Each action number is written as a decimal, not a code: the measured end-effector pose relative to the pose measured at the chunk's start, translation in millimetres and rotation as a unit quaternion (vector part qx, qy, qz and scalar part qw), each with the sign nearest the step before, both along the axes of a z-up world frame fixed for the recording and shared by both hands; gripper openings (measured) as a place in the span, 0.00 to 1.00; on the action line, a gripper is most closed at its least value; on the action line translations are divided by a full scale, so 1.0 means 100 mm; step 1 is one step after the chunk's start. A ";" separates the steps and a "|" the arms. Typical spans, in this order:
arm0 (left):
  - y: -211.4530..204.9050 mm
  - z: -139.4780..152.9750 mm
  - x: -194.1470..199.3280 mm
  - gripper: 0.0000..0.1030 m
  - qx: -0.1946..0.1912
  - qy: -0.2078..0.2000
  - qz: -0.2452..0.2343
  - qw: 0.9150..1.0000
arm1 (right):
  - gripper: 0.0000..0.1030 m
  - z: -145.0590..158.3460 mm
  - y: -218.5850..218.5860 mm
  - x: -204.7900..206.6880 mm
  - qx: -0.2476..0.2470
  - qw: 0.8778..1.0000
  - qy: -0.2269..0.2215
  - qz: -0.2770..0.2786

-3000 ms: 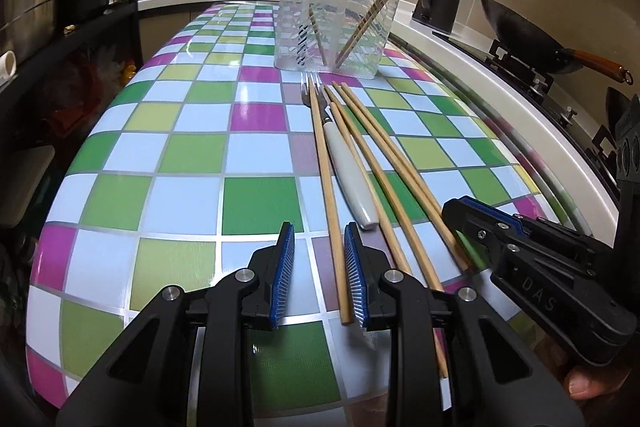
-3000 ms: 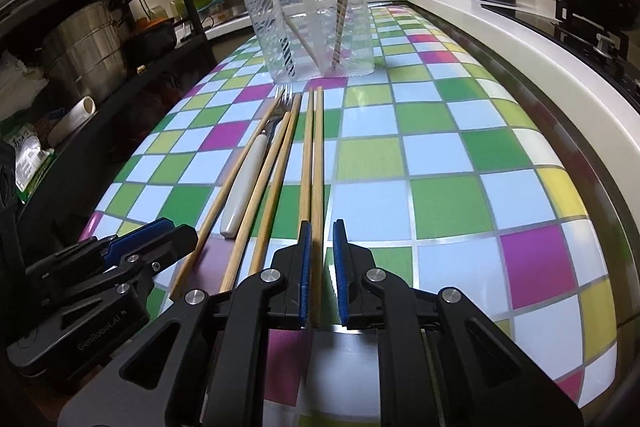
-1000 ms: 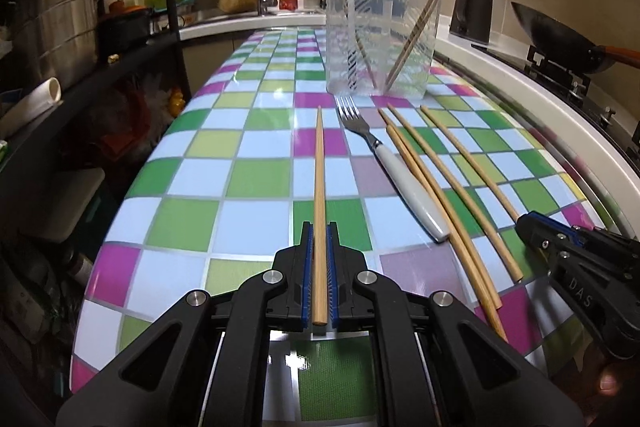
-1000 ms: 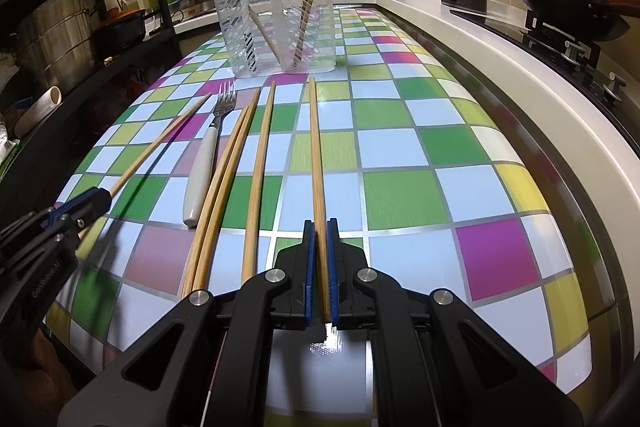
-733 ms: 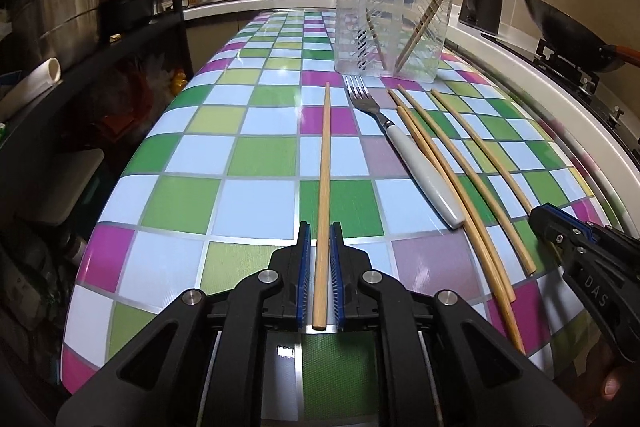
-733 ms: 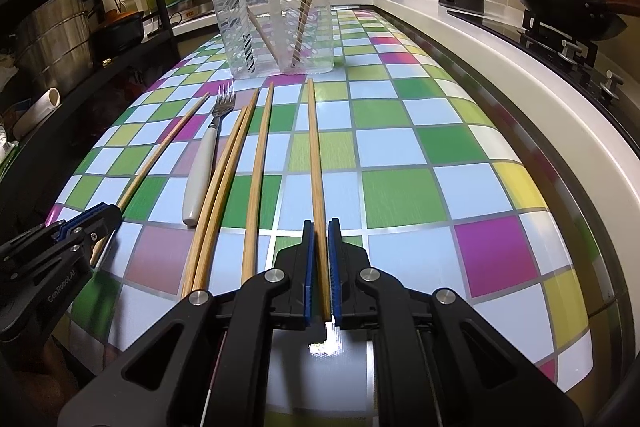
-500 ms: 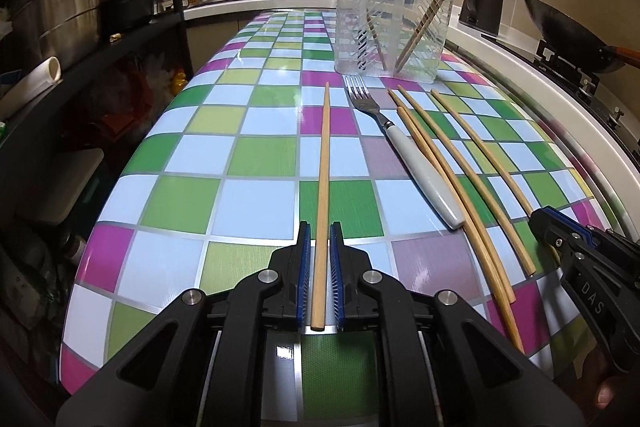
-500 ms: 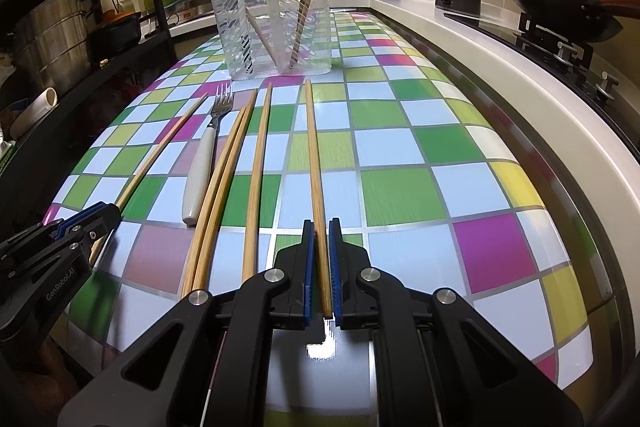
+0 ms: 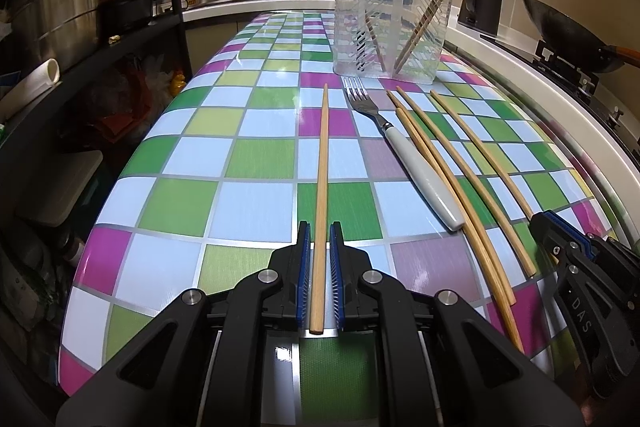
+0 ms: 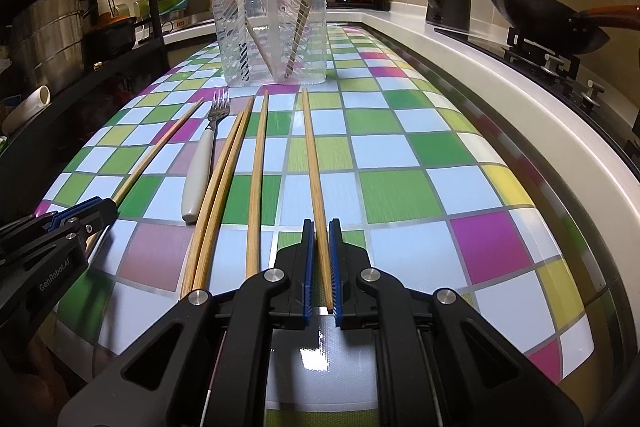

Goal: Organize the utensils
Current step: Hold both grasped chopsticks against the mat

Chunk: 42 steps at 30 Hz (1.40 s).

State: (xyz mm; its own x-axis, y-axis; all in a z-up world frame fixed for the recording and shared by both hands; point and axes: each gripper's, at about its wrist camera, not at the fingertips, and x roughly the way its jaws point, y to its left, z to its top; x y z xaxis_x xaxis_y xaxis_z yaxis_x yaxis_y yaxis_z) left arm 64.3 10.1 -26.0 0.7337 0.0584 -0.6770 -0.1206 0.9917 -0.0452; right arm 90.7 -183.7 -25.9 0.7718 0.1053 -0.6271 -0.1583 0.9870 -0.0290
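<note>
Left wrist view: the left gripper (image 9: 319,247), its blue ribbed fingers nearly together, pinches a slim bamboo chopstick (image 9: 322,163) lying on the glossy chequered worktop (image 9: 180,195). A white-handled steel fork (image 9: 404,151) lies beside it.

Right wrist view: the right gripper (image 10: 322,247) pinches another chopstick (image 10: 314,163). Behind stands a clear slotted plastic holder (image 10: 268,35), its contents blurred by the ribbing.

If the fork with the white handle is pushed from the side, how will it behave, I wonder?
The fork probably slides or pivots rather than rolls, since its handle looks flattish and the checkered tabletop looks glossy. Being rigid, it would likely nudge the pair of chopsticks lying right beside it.
</note>
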 end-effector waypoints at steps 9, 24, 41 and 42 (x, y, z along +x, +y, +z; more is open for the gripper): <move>-0.03 0.00 0.01 0.07 0.005 0.001 -0.007 1.000 | 0.06 0.00 0.03 -0.02 0.001 1.000 -0.004 -0.006; -0.04 -0.01 0.02 0.07 0.012 -0.002 -0.009 1.000 | 0.06 0.00 0.04 -0.03 -0.005 1.000 -0.008 -0.012; -0.04 0.01 0.02 0.06 0.002 -0.002 -0.012 1.000 | 0.05 0.06 0.05 -0.05 0.008 1.000 -0.006 -0.014; -0.04 0.02 0.01 0.06 0.003 -0.004 -0.013 1.000 | 0.05 0.08 0.05 -0.06 0.008 1.000 -0.007 -0.016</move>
State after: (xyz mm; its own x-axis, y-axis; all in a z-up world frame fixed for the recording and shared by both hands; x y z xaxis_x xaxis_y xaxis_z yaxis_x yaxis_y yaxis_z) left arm 64.8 5.7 -23.7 0.7406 0.0438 -0.6705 -0.0951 0.9947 -0.0401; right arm 84.9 -179.2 -18.1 0.7842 0.0914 -0.6138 -0.1268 0.9918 -0.0143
